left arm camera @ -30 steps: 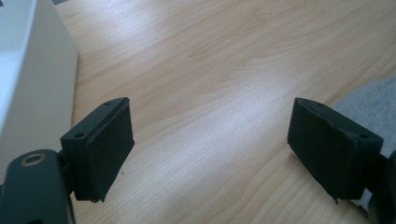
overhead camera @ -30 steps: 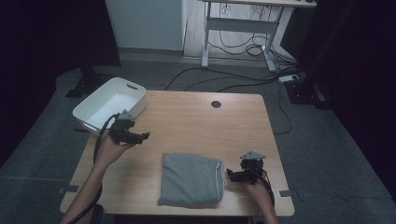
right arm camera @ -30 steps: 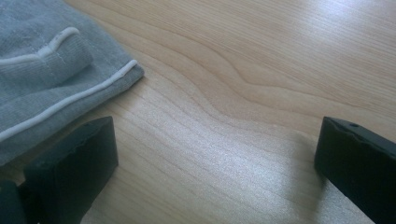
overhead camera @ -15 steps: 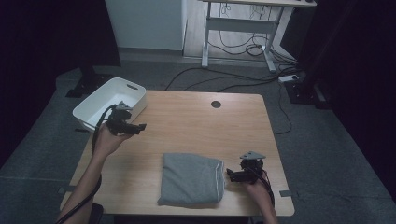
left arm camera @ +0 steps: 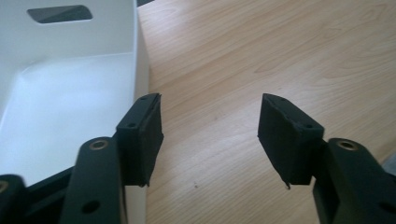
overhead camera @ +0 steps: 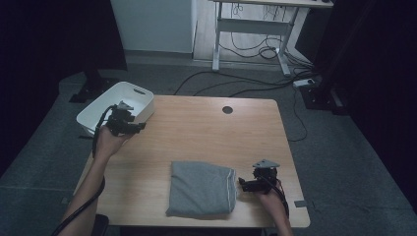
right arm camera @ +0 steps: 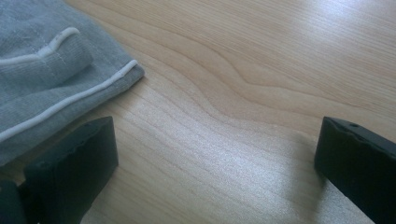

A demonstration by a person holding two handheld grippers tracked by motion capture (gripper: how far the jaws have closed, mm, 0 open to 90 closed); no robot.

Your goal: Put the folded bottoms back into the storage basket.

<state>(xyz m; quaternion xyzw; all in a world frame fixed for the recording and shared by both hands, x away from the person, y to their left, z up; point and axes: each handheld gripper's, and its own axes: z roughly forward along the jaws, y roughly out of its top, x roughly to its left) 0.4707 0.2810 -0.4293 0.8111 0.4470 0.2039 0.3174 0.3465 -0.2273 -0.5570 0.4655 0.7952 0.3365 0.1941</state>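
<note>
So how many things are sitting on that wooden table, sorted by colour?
White: 1, the plastic bin at the far left corner.
Grey: 1, the folded cloth near the front edge.
Black: 2, the left gripper and right gripper, both hand-held.
Total: 4.

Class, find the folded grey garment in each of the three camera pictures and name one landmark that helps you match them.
High view: the folded grey garment lies near the front edge of the table, just left of the right claw.
Left gripper view: not in this picture.
Right gripper view: the garment is at upper left, its white-piped edge beside the near jaw.
Shared landmark: the light wood tabletop.
</note>
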